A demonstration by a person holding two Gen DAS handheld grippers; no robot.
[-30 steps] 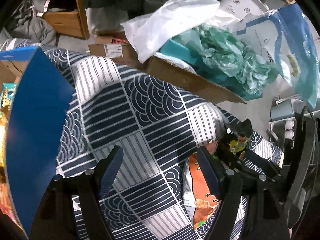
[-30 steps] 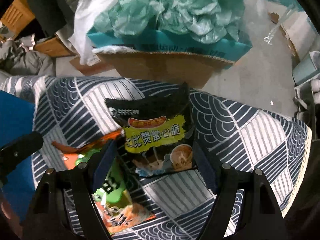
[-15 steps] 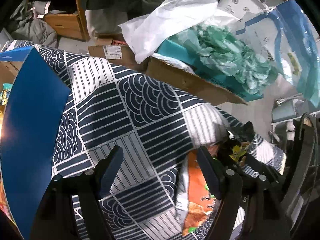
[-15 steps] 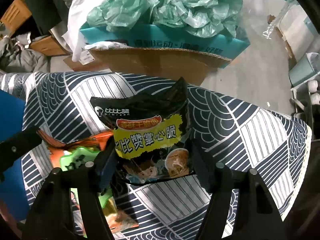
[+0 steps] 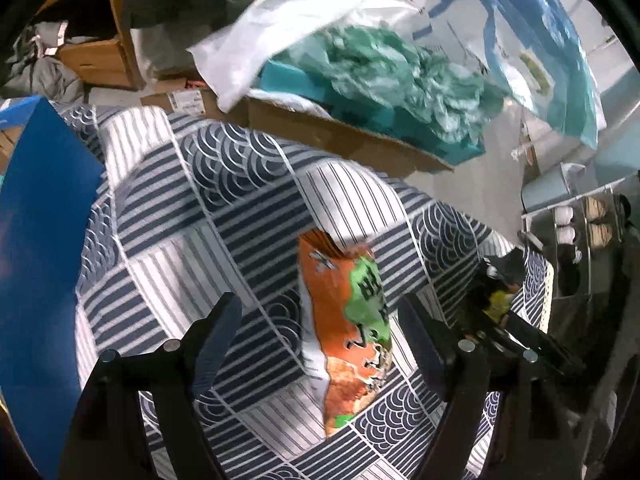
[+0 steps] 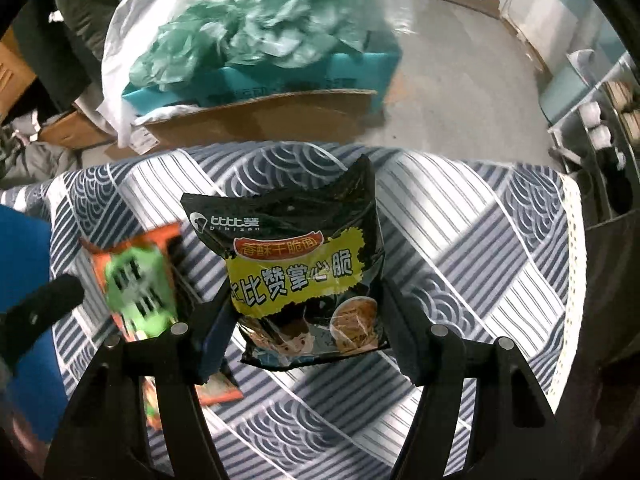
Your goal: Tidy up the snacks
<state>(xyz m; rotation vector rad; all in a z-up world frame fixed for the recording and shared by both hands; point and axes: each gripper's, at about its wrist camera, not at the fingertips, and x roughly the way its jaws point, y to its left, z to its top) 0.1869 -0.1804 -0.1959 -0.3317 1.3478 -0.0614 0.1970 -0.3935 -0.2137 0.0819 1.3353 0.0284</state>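
Two snack packets matter: the right hand-held gripper (image 6: 308, 320) grasps the black noodle-snack packet (image 6: 300, 272) above the patterned surface (image 6: 460, 240); the left hand-held gripper (image 5: 320, 336), released, brackets the orange chip bag (image 5: 348, 332) lying there. Carry the black packet level toward the blue box (image 5: 40, 260), whose inside is cut off.

A table covered with a navy and white cloth of wave and stripe squares (image 6: 460, 240) is filling the lower part of both views. Just behind its far edge a brown cardboard box (image 6: 260, 120) is standing on the pale grey concrete floor (image 6: 460, 100), holding crumpled green tissue paper (image 5: 392, 68) and a white plastic bag (image 5: 288, 12). Left of the box, wooden furniture (image 5: 116, 24) is standing in shadow. Right of the table, a metal rack (image 5: 576, 220) is carrying small white things. Daylight is falling on the floor.
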